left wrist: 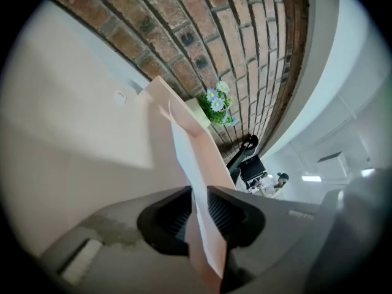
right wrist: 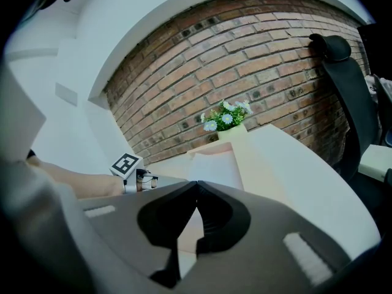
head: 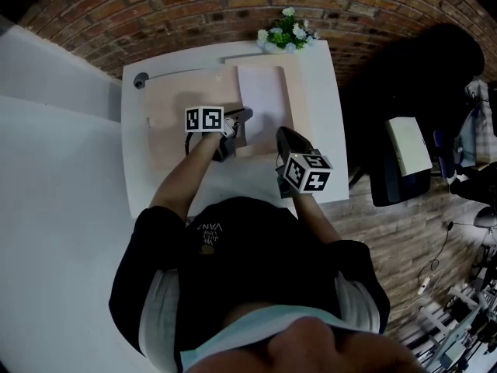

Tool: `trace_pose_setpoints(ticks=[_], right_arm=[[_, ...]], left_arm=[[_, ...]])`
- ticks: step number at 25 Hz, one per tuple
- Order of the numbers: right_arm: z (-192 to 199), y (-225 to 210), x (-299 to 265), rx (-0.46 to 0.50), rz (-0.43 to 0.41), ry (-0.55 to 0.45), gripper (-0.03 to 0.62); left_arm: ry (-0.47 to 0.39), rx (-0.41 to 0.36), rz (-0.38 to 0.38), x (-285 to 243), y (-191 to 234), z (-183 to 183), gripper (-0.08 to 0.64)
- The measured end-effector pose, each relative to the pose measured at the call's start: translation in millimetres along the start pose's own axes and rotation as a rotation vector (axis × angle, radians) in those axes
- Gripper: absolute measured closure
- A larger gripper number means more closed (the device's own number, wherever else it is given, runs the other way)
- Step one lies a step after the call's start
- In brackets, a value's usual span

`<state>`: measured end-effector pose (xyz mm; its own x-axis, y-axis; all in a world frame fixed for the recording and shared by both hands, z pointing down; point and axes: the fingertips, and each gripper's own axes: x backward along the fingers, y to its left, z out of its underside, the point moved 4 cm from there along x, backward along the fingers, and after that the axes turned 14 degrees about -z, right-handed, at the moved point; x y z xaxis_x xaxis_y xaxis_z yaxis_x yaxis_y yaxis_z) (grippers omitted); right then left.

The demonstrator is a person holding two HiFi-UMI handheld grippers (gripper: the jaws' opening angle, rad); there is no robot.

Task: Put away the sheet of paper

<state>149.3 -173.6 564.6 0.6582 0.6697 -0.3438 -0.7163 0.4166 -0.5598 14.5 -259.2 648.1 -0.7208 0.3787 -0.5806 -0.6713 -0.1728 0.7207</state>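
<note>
A pale pink folder [head: 178,123] lies open on the white table [head: 322,99], with the white sheet of paper [head: 262,99] on its right half. My left gripper [head: 237,123] is at the folder's near edge by the fold. In the left gripper view a folder flap [left wrist: 196,164] runs edge-on between the pads of that gripper [left wrist: 199,201], which stand slightly apart, so the hold looks loose. My right gripper [head: 286,138] hovers by the folder's near right corner. It is shut [right wrist: 197,185] with nothing in it, and the paper [right wrist: 214,167] lies just beyond.
A small pot of flowers [head: 287,33] stands at the table's far edge against the brick wall [head: 194,14]. A cable hole [head: 140,80] is at the far left corner. A black chair [head: 404,92] and a side stand with a box [head: 408,146] are to the right.
</note>
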Motion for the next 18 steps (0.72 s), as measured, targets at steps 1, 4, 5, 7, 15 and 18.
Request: trace_pose_setpoints(ticks=[1,4,5,7,15,18], right_arm=[[0,0,0,0.000,-0.001,-0.001,0.594],[0,2,-1,0.003,-0.004,-0.005,0.594],[0,3,-2,0.005,-0.006,-0.005,0.594],[0,4,-3,0.007,-0.008,-0.003,0.594],[1,9,-3,0.015,-0.012,0.000,0.594],[1,9,-2,0.017,-0.011,-0.003,0.594]], left_arm=[[-0.002,-0.006,-0.011,1,0,0,0.482],[-0.023,-0.041,-0.053,3,2,-3,0.423],[-0.037,-0.065,-0.074,5,2,-5,0.386],[-0.061,-0.110,-0.107,8,3,-9,0.352],[-0.039,-0.160,-0.118,10,1,-5,0.318],[-0.016,-0.227,-0.148,9,-2,-1,0.291]])
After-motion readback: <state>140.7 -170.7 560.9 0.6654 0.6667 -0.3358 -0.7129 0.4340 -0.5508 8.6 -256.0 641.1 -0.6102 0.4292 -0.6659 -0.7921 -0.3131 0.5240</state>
